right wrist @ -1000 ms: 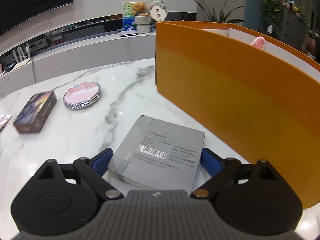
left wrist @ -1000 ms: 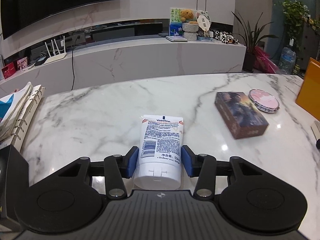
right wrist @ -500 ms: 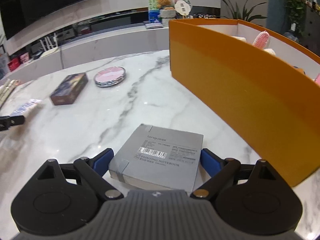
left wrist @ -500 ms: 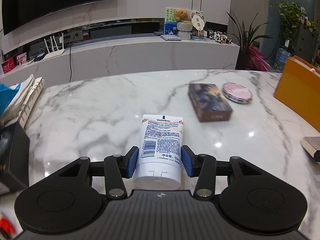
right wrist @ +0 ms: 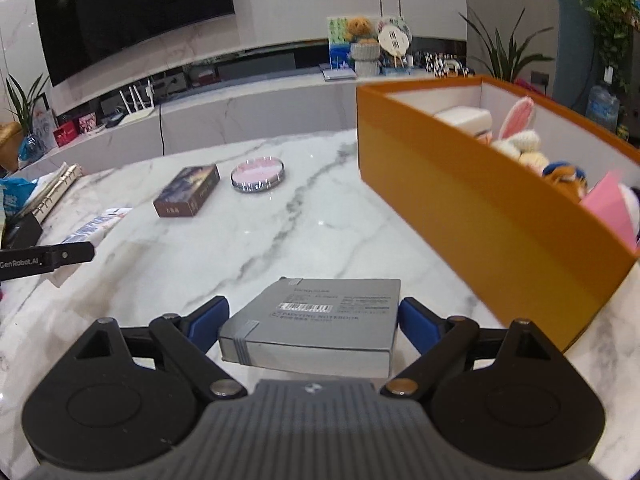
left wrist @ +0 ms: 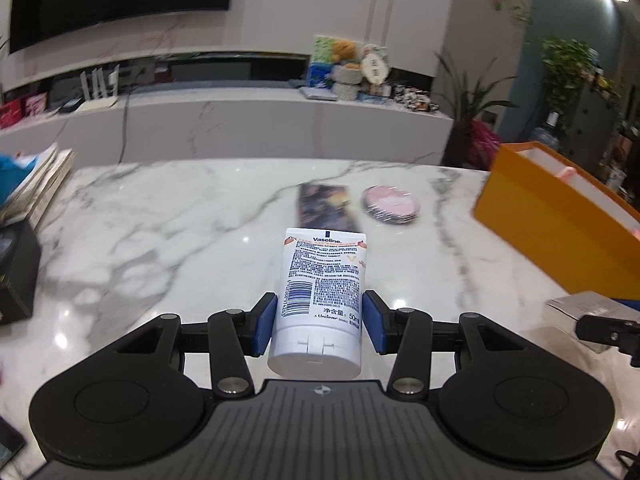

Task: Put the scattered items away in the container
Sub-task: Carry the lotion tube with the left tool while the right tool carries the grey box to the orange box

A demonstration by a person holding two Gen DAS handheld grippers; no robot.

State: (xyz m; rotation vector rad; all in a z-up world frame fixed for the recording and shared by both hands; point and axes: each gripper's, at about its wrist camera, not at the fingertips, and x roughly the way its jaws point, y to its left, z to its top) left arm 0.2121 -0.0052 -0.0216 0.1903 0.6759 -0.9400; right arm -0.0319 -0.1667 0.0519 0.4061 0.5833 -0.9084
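My left gripper [left wrist: 319,322] is shut on a white Vaseline tube [left wrist: 322,292] and holds it above the marble table [left wrist: 160,232]. My right gripper [right wrist: 314,320] is shut on a grey notebook [right wrist: 320,318], lifted off the table, left of the orange box [right wrist: 472,200]. The box holds plush toys [right wrist: 520,140] and a pink card. The box also shows at the right in the left wrist view [left wrist: 560,224]. A dark card box [right wrist: 188,190] and a round pink tin [right wrist: 259,176] lie on the table further off.
Binders and books [left wrist: 36,188] sit at the table's left edge beside a black box [left wrist: 16,272]. The left gripper's arm [right wrist: 44,260] shows at the left of the right wrist view. A long marble TV console [left wrist: 240,120] stands behind.
Both grippers have risen with their loads. The left has swung right, bringing the orange box into view. The right now sees over the box's wall to the toys inside.
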